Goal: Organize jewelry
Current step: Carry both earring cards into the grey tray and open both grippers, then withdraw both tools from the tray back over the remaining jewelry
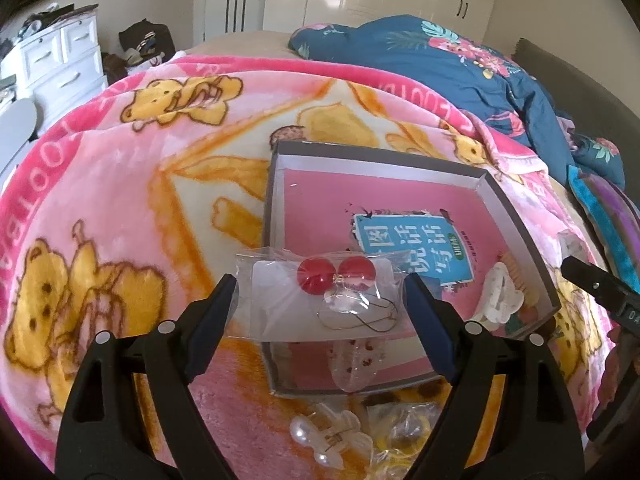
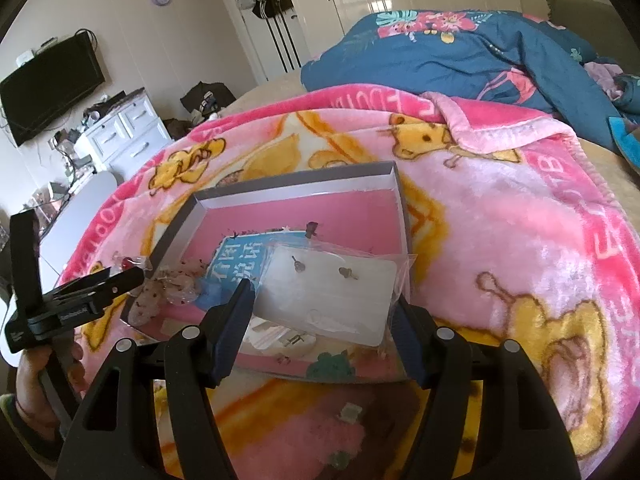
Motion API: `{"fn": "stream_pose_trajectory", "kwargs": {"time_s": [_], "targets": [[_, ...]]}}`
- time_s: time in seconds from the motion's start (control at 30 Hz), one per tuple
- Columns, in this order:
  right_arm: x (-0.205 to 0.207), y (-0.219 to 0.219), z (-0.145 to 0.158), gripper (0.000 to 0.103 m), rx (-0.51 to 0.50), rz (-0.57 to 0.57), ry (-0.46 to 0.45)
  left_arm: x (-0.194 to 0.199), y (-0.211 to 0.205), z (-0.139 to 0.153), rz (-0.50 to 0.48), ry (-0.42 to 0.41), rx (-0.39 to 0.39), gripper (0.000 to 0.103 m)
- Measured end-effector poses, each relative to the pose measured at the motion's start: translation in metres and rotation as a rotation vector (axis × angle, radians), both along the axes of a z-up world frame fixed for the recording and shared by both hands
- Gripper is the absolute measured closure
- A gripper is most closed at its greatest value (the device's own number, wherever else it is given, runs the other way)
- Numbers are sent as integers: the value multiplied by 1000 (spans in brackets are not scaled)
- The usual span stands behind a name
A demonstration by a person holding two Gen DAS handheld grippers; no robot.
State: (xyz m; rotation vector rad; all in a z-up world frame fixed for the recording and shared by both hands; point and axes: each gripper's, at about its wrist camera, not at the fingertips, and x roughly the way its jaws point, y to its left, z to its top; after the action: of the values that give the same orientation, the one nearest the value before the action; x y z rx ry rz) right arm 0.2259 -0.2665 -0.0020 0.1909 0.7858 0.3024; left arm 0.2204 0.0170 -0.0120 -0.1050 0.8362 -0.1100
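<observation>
My left gripper is shut on a clear bag with a white card and red ball earrings, held by its two side edges over the near left part of the grey shallow box. My right gripper is shut on a clear bag whose white card carries small stud earrings, held over the box's near right part. Inside the box lie a pink book with a blue label, a white hair claw and a bag of beads. The left gripper also shows at the left of the right wrist view.
The box lies on a pink bear-print blanket on a bed. In front of the box lie a pearl clip and a yellowish bag. A blue floral quilt is bunched at the back right. White drawers stand to the left.
</observation>
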Motion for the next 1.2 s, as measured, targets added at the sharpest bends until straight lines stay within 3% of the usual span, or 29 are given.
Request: {"fn": "stream_pose_trajectory", "kwargs": {"time_s": [0.33,0.47,0.67,1.2], "targets": [[16,9,-13,36,-19,-11,33,-2,1,3,-4,-9,-5,24],[13,6,-9,27,-4,-26,25,-2,1,4,-6,-8,-11,24],[-3,-1,7,19,17,-25,-24,-6,-1,9,-14,-16,-10,24],[-53,-30,57,14,81,-46,-125,-32,-4,45,-26,-80,-34,24]]}}
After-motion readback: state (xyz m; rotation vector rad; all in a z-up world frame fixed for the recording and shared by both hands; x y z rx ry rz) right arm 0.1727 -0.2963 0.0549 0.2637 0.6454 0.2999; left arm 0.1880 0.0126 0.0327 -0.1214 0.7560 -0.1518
